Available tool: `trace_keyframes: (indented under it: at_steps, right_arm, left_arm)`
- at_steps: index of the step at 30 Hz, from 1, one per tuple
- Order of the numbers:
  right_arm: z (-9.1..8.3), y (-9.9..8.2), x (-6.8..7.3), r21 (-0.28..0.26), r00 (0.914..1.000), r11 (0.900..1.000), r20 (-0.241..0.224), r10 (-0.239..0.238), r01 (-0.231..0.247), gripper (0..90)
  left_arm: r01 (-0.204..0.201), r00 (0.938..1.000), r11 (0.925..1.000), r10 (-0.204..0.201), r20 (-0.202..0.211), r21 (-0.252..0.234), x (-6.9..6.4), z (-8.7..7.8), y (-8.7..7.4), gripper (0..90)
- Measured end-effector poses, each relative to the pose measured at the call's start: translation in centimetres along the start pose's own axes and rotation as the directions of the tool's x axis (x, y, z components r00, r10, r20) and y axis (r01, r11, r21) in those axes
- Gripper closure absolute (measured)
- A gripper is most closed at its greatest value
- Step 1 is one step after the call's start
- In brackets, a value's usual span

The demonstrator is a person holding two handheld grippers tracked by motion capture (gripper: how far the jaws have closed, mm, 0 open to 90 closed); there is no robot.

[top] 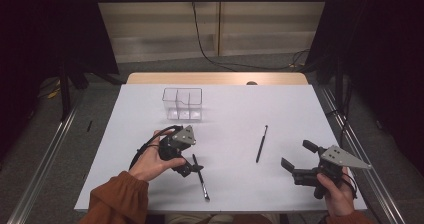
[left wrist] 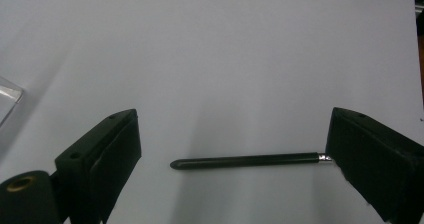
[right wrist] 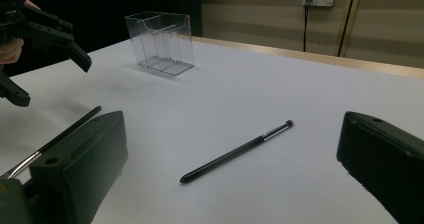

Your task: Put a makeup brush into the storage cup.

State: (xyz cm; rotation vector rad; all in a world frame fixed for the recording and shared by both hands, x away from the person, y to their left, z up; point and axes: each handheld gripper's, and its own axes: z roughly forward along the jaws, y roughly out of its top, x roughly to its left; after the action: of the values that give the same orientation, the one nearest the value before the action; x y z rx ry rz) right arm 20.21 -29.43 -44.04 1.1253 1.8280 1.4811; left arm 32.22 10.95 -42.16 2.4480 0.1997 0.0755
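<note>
Two slim black brushes with silver ferrules lie on the white table (top: 230, 109). One brush (top: 201, 177) (left wrist: 245, 161) lies near the front edge, and my left gripper (top: 191, 167) (left wrist: 235, 121) hovers open just over it, a jaw at each end of the handle, not touching. The other brush (top: 262, 144) (right wrist: 235, 151) lies to the right of centre. My right gripper (top: 296, 154) (right wrist: 233, 120) is open, low over the table at the front right and pointing left towards that brush, a short way from it. A clear plastic organiser (top: 183, 104) (right wrist: 162, 41) with compartments stands at the back left.
The table's wooden far edge (top: 215, 78) borders a grey floor. Metal rails (top: 45, 159) run along both sides. A black cable (top: 200, 39) hangs down the back wall. In the right gripper view the left gripper (right wrist: 45, 39) is at the upper left.
</note>
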Motion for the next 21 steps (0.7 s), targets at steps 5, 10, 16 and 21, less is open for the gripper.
trace_keyframes:
  at_steps: [5, 10, 16, 21]
  right_arm:
    - [0.0, 0.0, 0.0, 0.001, 1.0, 1.0, -0.002, 0.005, -0.005, 0.0]
    - [0.0, 0.0, 0.0, 0.006, 1.0, 1.0, -0.002, 0.003, -0.003, 0.0]
    - [0.1, 0.0, 0.0, 0.008, 1.0, 1.0, -0.003, 0.003, -0.003, 0.0]
    - [0.1, 0.0, 0.0, 0.008, 1.0, 1.0, -0.004, 0.004, -0.004, 0.0]
  left_arm:
    - [-0.043, 0.9983, 0.9958, 0.04, 0.042, 0.081, 0.3, 0.6, 0.1, 7.8]
    - [-0.068, 0.9955, 0.9915, 0.059, 0.074, 0.111, 0.8, 0.7, 0.4, 7.6]
    - [-0.117, 0.9911, 0.9842, 0.107, 0.08, 0.133, 1.0, 1.1, 0.8, 5.9]
    - [-0.168, 0.9825, 0.9689, 0.15, 0.111, 0.181, 1.0, 2.2, 0.6, 6.4]
